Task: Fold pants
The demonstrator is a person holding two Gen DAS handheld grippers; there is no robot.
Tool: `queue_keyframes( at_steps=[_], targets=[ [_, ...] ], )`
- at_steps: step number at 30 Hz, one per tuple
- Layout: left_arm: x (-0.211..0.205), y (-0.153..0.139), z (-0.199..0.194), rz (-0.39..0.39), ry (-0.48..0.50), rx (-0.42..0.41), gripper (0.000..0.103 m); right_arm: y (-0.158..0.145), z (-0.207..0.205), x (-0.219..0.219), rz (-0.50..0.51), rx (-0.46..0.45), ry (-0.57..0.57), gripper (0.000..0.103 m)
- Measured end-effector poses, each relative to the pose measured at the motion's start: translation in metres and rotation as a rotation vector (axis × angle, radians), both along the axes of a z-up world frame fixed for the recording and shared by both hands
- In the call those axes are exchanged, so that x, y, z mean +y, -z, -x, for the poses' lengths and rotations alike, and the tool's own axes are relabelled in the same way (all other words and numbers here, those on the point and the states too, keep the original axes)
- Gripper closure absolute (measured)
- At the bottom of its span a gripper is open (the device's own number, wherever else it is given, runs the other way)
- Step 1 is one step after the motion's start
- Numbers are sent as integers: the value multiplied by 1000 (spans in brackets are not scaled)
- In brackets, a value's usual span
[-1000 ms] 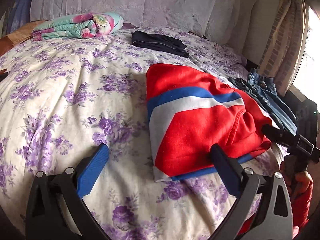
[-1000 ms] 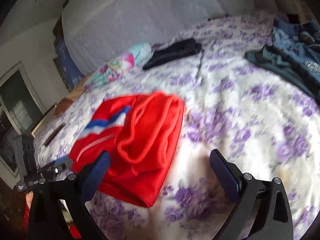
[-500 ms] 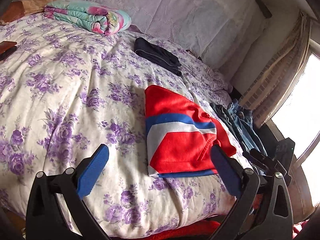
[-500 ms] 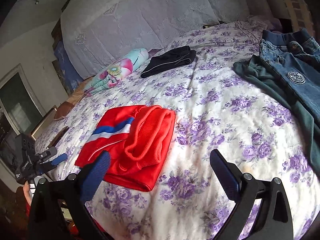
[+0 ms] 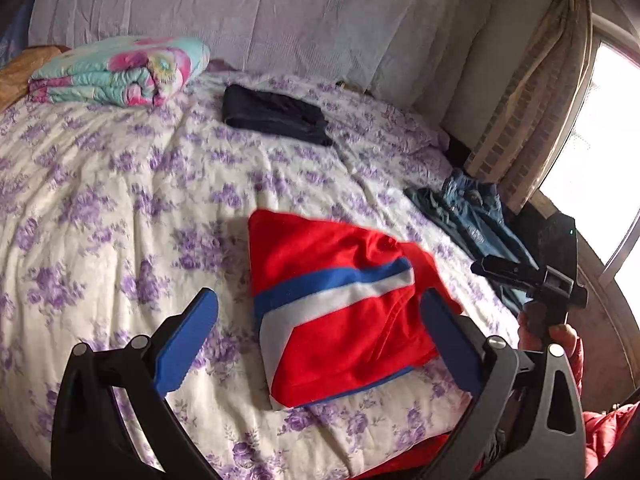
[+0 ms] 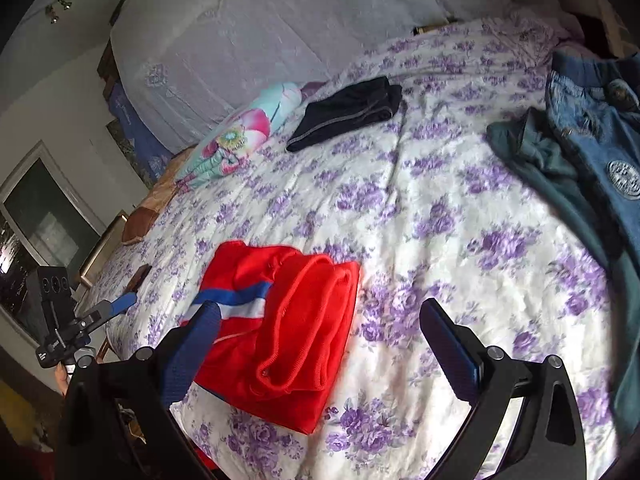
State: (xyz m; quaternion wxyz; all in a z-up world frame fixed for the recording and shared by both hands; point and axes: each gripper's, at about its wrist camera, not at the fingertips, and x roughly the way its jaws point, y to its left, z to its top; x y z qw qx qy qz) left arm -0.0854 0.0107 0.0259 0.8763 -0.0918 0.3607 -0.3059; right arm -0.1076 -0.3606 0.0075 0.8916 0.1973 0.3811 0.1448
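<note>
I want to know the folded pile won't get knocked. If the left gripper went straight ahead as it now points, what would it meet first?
Most likely the folded red pants. The open left gripper points down at them, and they fill the gap between its fingers. Depth is unclear; the floral bedspread lies just beyond.

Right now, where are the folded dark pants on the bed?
In the left wrist view the folded dark pants lie far up the floral bedspread, right of the rolled floral quilt and beyond the red pants.

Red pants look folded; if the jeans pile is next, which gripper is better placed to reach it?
Right, probably. The jeans and green garment lie on the right gripper's side; the left gripper faces the red pants. Both jaws are open and empty.
</note>
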Motion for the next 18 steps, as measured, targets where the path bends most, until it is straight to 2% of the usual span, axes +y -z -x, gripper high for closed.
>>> queue_keyframes(
  at_steps=[4, 5, 6, 8, 12, 18],
  targets=[
    [-11, 58, -23, -19, 42, 174, 5, 31, -24, 14, 0, 104, -53, 3],
    [-11, 65, -25, -9, 41, 172, 5, 36, -28, 16, -2, 117, -57, 3],
    [-11, 65, -22, 0, 41, 127, 5, 39, -32, 19, -9, 113, -66, 3],
    [-16, 65, -25, -24, 58, 120, 5, 41, -38, 24, -10, 91, -80, 3],
    [-26, 67, -29, -17, 77, 88, 5, 45, -52, 30, -30, 49, -101, 3],
    [-23, 69, -26, 83, 100, 103, 5, 46, -54, 22, -101, 23, -118, 3]
  ],
)
